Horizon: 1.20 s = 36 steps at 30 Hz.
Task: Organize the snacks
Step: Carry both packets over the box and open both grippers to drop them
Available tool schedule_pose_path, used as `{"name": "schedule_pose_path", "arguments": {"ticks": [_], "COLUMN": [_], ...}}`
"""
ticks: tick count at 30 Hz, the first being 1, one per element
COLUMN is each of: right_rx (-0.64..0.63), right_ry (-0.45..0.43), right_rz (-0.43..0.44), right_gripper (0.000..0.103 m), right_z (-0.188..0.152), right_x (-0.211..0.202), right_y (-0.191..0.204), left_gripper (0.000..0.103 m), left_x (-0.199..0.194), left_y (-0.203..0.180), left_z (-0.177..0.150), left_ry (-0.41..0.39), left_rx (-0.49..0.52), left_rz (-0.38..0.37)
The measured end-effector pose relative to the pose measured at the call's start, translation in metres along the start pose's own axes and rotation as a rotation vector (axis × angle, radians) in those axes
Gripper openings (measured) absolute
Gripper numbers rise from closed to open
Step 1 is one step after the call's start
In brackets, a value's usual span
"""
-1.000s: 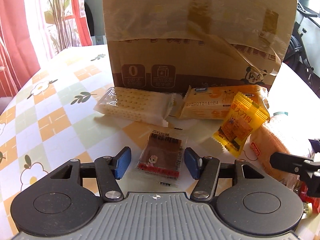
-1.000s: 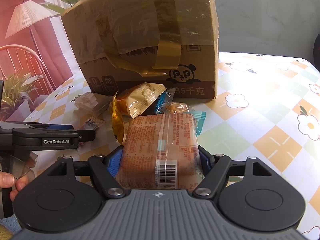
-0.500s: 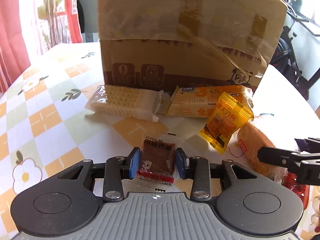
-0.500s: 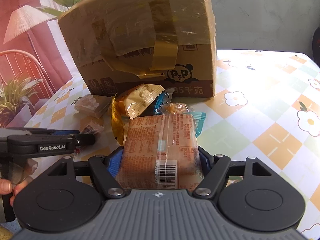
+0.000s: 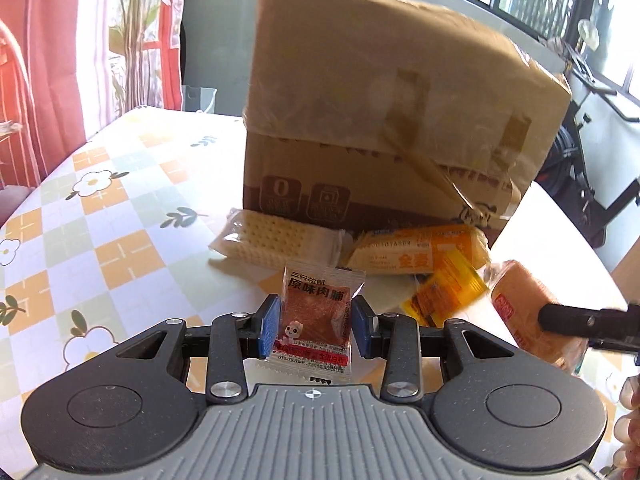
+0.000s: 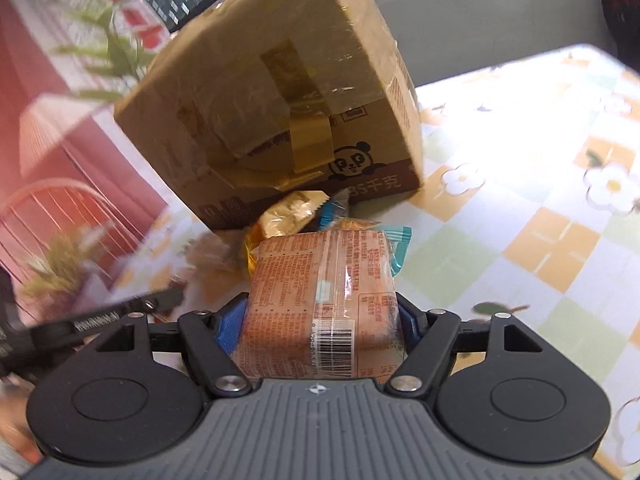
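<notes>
My left gripper [image 5: 314, 322] is shut on a small clear packet of brown dried meat [image 5: 316, 312], lifted off the table. My right gripper [image 6: 320, 320] is shut on a large orange bread pack [image 6: 320, 296] with a barcode, tilted; that pack [image 5: 524, 308] and a right finger show at the right of the left wrist view. On the table before the taped cardboard box [image 5: 384, 128] lie a cracker pack [image 5: 272, 240], an orange wholemeal bar [image 5: 420, 254] and a yellow sachet [image 5: 446, 294]. The box [image 6: 280, 120] fills the right wrist view.
The table wears a checked orange, green and white flower cloth [image 5: 100, 240]. Red curtains and a plant [image 5: 132, 32] stand at far left, an exercise bike [image 5: 580, 176] at right. More wrapped snacks [image 6: 296, 212] lie by the box. A person's fingertips [image 5: 628, 412] show at the right edge.
My left gripper closed on the meat packet and lifted it off the table. My right gripper rose and rolled with the bread pack, so the box now looks tilted.
</notes>
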State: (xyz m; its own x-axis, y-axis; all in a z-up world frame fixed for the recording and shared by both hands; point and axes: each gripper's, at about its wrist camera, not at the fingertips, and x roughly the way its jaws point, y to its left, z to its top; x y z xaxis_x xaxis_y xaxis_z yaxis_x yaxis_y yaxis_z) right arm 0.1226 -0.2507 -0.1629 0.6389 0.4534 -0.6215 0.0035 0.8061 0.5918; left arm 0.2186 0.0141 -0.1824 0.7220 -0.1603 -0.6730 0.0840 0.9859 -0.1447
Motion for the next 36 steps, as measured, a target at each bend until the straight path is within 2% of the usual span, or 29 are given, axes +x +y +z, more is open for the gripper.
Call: {"name": "schedule_pose_path", "arguments": {"ticks": [3, 4, 6, 9, 11, 13, 18, 22, 24, 27, 29, 31, 36], "right_rx": [0.127, 0.136, 0.077, -0.091, -0.183, -0.213, -0.159, -0.108, -0.199, -0.428, -0.52, -0.555, -0.515], "right_ry": [0.033, 0.05, 0.074, 0.087, 0.062, 0.013, -0.102, -0.208, -0.256, -0.309, -0.313, -0.299, -0.249], "right_rz": [0.062, 0.057, -0.005, -0.09, -0.116, -0.107, -0.075, -0.015, -0.054, -0.148, -0.161, -0.153, -0.114], "right_gripper": [0.074, 0.074, 0.074, 0.074, 0.074, 0.074, 0.074, 0.074, 0.074, 0.074, 0.074, 0.074, 0.074], "right_z": [0.006, 0.006, 0.006, 0.003, 0.002, 0.003, 0.028, 0.051, 0.058, 0.056, 0.053, 0.045, 0.037], "right_x": [0.007, 0.01, 0.014, 0.011, 0.005, -0.005, -0.034, -0.055, -0.062, -0.063, -0.059, -0.051, -0.04], "right_y": [-0.009, -0.009, -0.001, 0.021, 0.035, 0.042, 0.042, 0.045, 0.059, 0.089, 0.102, 0.108, 0.105], "left_gripper": [0.04, 0.04, 0.04, 0.04, 0.04, 0.04, 0.04, 0.04, 0.04, 0.04, 0.04, 0.04, 0.04], "left_x": [-0.002, -0.003, -0.005, -0.008, -0.009, -0.011, -0.025, -0.043, -0.049, -0.055, -0.056, -0.055, -0.055], "left_y": [0.004, 0.005, 0.006, 0.009, 0.007, 0.008, 0.009, 0.011, 0.014, 0.016, 0.015, 0.013, 0.016], "left_z": [0.0, 0.0, -0.001, -0.002, -0.002, 0.0, 0.018, 0.039, 0.048, 0.059, 0.061, 0.059, 0.054], "left_ry": [-0.006, -0.007, -0.01, -0.014, -0.016, -0.028, -0.117, -0.208, -0.236, -0.264, -0.271, -0.269, -0.241], "left_rx": [-0.016, -0.02, -0.024, -0.034, -0.038, -0.034, 0.01, 0.028, 0.011, -0.014, -0.025, -0.033, -0.046], "left_rz": [-0.001, -0.002, -0.004, -0.011, -0.017, -0.023, -0.027, -0.036, -0.05, -0.062, -0.065, -0.065, -0.075]}}
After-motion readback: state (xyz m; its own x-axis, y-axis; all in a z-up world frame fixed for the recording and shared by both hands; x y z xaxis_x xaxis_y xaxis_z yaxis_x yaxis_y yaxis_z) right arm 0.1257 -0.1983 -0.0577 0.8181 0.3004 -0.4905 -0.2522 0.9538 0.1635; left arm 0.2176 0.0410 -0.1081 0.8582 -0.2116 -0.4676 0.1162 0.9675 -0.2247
